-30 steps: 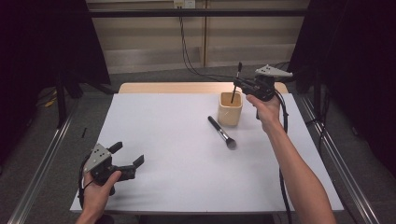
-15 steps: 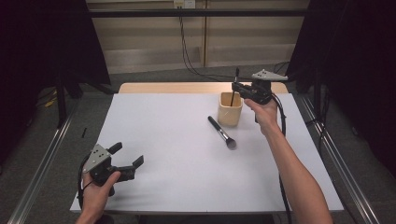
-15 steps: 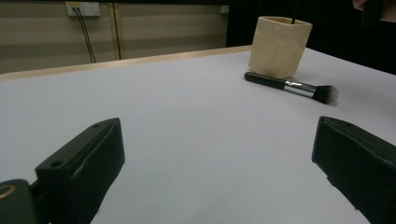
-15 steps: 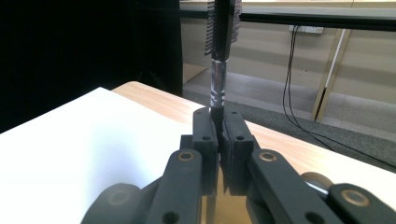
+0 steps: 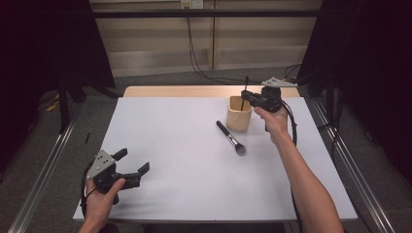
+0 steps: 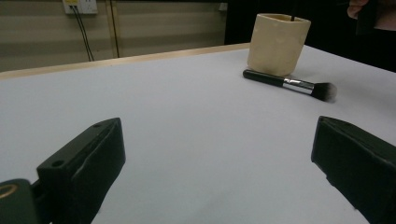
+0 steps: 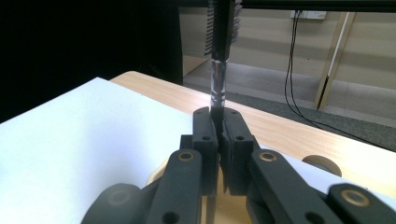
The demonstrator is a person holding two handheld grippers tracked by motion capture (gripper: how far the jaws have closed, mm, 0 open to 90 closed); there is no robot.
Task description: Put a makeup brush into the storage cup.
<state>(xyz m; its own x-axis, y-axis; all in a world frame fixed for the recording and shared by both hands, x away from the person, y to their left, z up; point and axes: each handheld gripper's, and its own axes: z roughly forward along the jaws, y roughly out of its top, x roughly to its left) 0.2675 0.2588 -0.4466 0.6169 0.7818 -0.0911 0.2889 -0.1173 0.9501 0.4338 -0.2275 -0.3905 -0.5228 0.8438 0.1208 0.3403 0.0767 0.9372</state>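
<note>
- Gripping a slim brush (image 7: 219, 70) upright, the right gripper (image 5: 248, 97) has its jaws pressed together on the handle just below the metal ferrule, bristles up, so the handle end can go down into the holder first.
- The beige cup (image 5: 239, 119) stands near the far edge of the white table (image 5: 170, 145), directly under that gripper; the brush's lower end appears to be already past the rim, though how deep it sits cannot be told.
- Apart from that brush, nothing else can be made out inside the cup.
- A second, thicker makeup brush (image 5: 231, 137) lies flat on the table just beside the cup, its handle towards the cup and its bristles pointing away, likely waiting its turn.
- The left gripper (image 5: 130, 162) rests at the near left corner, well apart from the cup, its jaws spread with nothing between them, out of the working hand's way.
</note>
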